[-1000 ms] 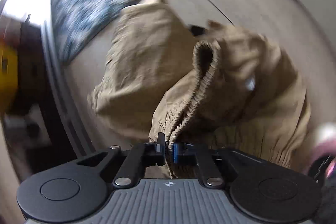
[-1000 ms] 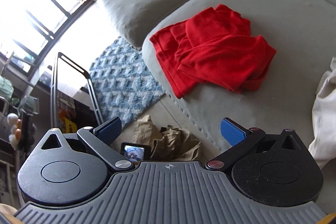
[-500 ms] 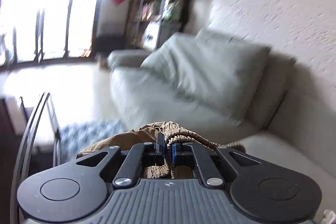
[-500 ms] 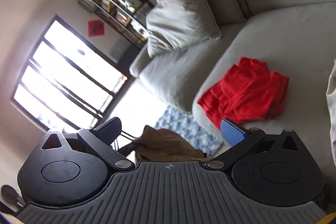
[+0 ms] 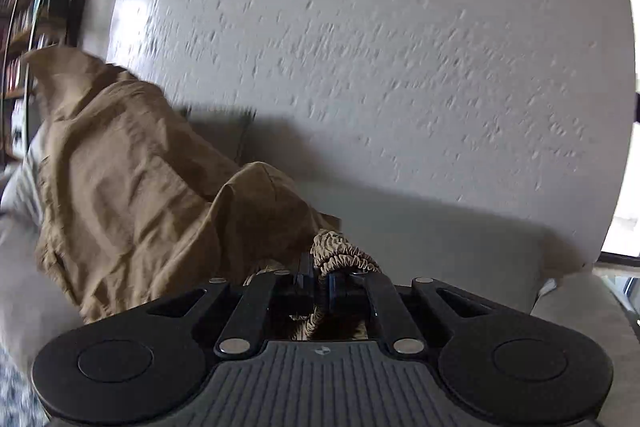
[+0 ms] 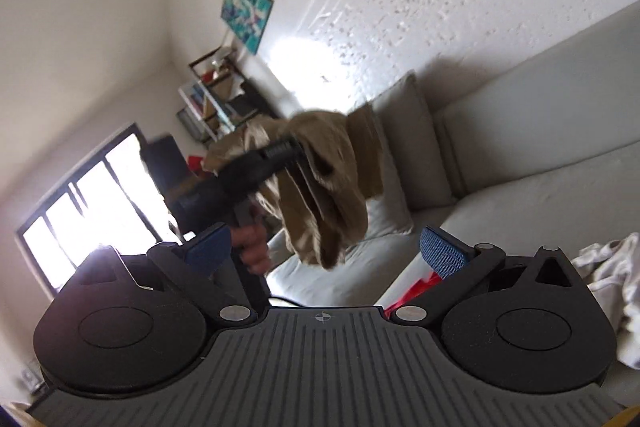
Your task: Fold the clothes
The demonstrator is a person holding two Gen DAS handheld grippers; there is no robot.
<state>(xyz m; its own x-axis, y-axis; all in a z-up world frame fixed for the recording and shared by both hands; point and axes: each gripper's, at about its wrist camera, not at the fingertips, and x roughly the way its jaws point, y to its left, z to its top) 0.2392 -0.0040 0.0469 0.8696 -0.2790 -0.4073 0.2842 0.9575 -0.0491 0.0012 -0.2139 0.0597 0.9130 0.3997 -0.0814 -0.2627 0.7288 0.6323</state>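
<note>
Tan trousers (image 5: 132,183) with a gathered elastic waistband (image 5: 340,253) hang in the air. My left gripper (image 5: 319,277) is shut on that waistband, and the cloth billows up to the left. From the right wrist view the same tan trousers (image 6: 320,183) dangle from the left gripper (image 6: 298,145), which a hand (image 6: 250,245) holds up above the sofa. My right gripper (image 6: 324,247) is open and empty, below and in front of the trousers. A red garment (image 6: 416,289) shows partly behind its right finger.
A grey sofa (image 6: 540,183) with a cushion (image 6: 404,131) runs along the textured white wall (image 5: 400,47). A white garment (image 6: 608,267) lies on the sofa at the right. A bookshelf (image 6: 216,95) and a window (image 6: 80,203) stand at the far left.
The left gripper has lifted the tan trousers from the floor high into the air above the sofa. The right gripper has tilted upward, still open, and now faces the hanging trousers.
</note>
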